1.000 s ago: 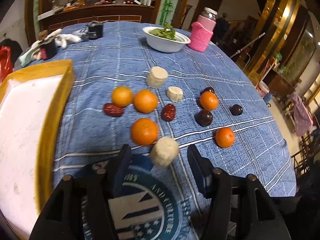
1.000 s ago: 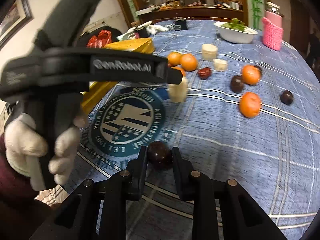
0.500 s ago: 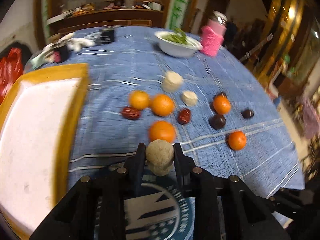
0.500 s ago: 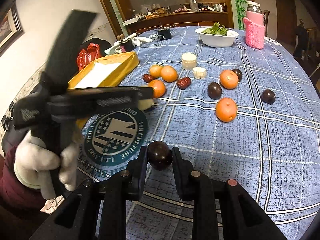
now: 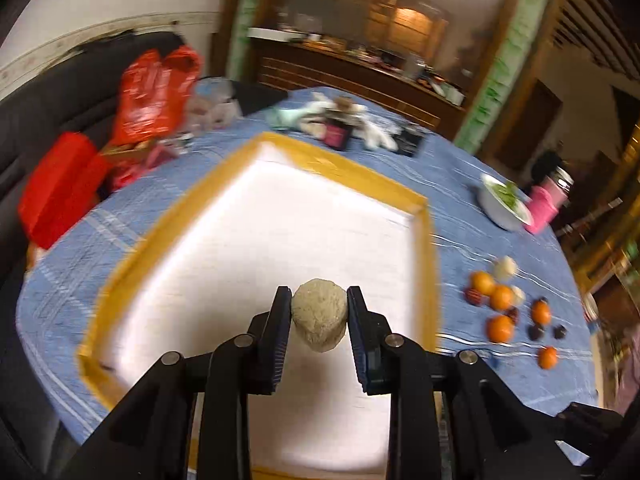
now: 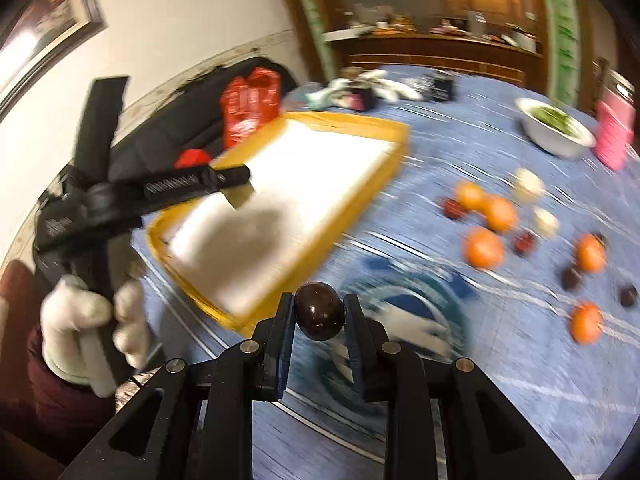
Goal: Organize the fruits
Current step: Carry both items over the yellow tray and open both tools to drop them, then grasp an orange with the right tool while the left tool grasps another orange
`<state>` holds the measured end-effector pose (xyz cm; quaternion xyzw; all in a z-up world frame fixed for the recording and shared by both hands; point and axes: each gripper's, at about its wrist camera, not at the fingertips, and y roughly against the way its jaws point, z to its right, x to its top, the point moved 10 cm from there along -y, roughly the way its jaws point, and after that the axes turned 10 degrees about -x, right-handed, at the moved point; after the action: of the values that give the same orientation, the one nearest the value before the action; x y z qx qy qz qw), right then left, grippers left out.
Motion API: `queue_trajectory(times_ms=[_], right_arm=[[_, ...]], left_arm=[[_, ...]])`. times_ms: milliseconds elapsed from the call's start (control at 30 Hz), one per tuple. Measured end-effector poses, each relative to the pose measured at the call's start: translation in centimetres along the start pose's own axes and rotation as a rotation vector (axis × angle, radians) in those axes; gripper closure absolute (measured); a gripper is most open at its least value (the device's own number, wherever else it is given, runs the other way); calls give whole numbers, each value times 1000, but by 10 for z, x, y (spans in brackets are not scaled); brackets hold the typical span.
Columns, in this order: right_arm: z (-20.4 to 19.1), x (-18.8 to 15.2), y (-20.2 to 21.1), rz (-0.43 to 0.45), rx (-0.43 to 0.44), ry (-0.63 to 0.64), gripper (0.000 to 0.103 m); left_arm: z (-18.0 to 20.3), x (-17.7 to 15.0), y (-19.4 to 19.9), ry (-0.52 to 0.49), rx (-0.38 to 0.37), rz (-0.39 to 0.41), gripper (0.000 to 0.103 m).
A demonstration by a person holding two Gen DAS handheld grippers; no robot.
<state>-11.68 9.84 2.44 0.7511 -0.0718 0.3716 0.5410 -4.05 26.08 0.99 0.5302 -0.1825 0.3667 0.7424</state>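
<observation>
My left gripper (image 5: 319, 308) is shut on a beige rough lump of fruit (image 5: 319, 320) and holds it in the air over the white floor of the yellow-rimmed tray (image 5: 424, 264). My right gripper (image 6: 319, 312) is shut on a dark round plum (image 6: 320, 316), above the blue cloth near the tray's (image 6: 360, 196) front corner. In the right wrist view the left gripper (image 6: 240, 196) hangs over the tray, held by a white-gloved hand (image 6: 76, 320). Oranges (image 6: 482, 248), red dates, pale chunks and dark plums lie loose on the cloth to the right.
A white bowl of greens (image 6: 556, 132) and a pink-sleeved jar (image 6: 614, 132) stand at the far right. Red bags (image 5: 152, 96) and a dark sofa lie beyond the table's left edge. Gloves and small boxes (image 5: 336, 132) crowd the far side behind the tray.
My left gripper closed on the beige lump, lifted it off the cloth and swung left over the tray. My right gripper, still gripping the plum, moved left toward the tray.
</observation>
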Motion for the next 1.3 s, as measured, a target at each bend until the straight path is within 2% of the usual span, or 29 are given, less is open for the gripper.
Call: queue_trajectory(times_ms=[267, 333, 400, 633, 733, 867, 933, 1000, 1100, 1300], right_arm=[[-64, 19, -52, -67, 38, 86, 76], [-74, 19, -66, -84, 27, 104, 76], [-82, 16, -80, -105, 9, 121, 75], [-95, 2, -94, -153, -9, 126, 74], [-95, 4, -87, -138, -23, 125, 74], [-91, 7, -76, -105, -36, 99, 53], [-89, 9, -72, -90, -41, 89, 52], [-86, 11, -66, -73, -48, 78, 52], [-78, 14, -56, -42, -63, 67, 52], [-36, 16, -33, 10, -111, -12, 48]], left_arm=[[-52, 5, 7, 98, 16, 21, 75], [-60, 7, 13, 116, 5, 33, 69], [-66, 9, 19, 134, -1, 48, 57], [-81, 16, 38, 183, -40, 99, 45], [-85, 18, 44, 205, -57, 117, 42], [-85, 17, 48, 221, -72, 125, 40], [-85, 16, 50, 226, -79, 131, 39], [-85, 16, 52, 232, -79, 134, 33], [-82, 18, 55, 230, -84, 138, 33], [-66, 18, 59, 213, -95, 145, 29]])
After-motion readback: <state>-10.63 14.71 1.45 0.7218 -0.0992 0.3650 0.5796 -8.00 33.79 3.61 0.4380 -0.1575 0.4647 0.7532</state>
